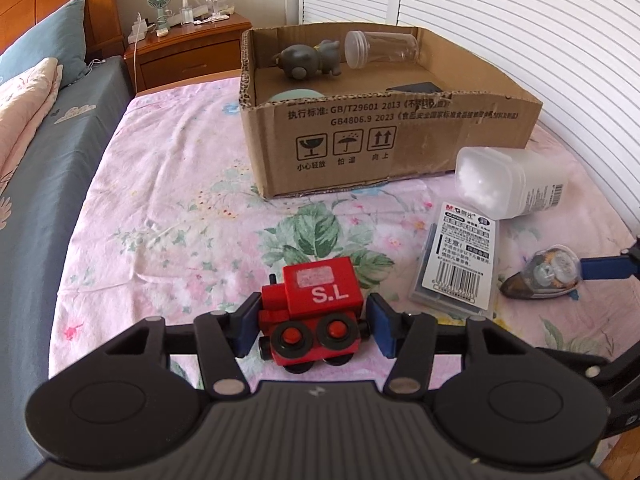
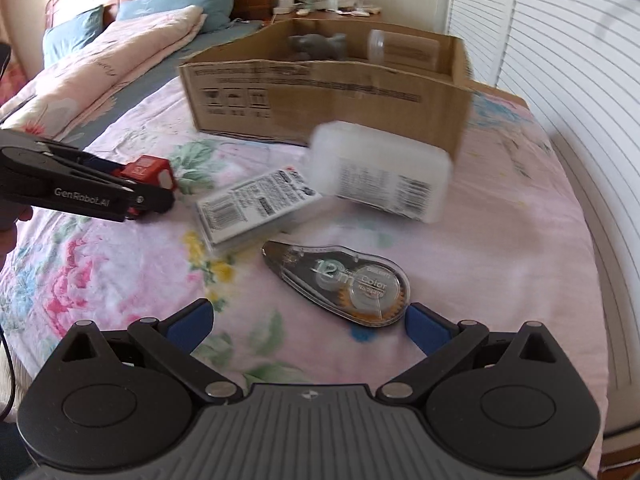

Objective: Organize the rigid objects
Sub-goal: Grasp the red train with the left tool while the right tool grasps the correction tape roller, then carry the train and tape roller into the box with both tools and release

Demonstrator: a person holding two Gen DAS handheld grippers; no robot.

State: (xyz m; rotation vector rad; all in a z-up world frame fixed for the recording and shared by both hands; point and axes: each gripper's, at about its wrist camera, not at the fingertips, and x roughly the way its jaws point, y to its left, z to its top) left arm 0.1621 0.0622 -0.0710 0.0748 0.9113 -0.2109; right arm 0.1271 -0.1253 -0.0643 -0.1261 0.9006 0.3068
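Note:
My left gripper [image 1: 313,326] is shut on a red toy train [image 1: 318,312] marked "S.L", low over the floral sheet; the train also shows in the right wrist view [image 2: 149,170]. My right gripper [image 2: 308,322] is open and empty, with a clear correction-tape dispenser [image 2: 340,278] lying just ahead of its right finger. The dispenser also shows in the left wrist view [image 1: 544,274]. A flat labelled case [image 1: 460,258] and a white plastic container [image 1: 504,186] lie on their sides near the cardboard box [image 1: 384,148]. The box holds a grey animal figure [image 1: 308,60] and a clear jar [image 1: 380,48].
The bed's pink floral sheet [image 1: 168,208] spreads left of the box. Pillows [image 1: 24,108] lie at the far left. A wooden nightstand [image 1: 188,44] with a small fan stands behind. White louvred doors [image 1: 540,40] line the right side.

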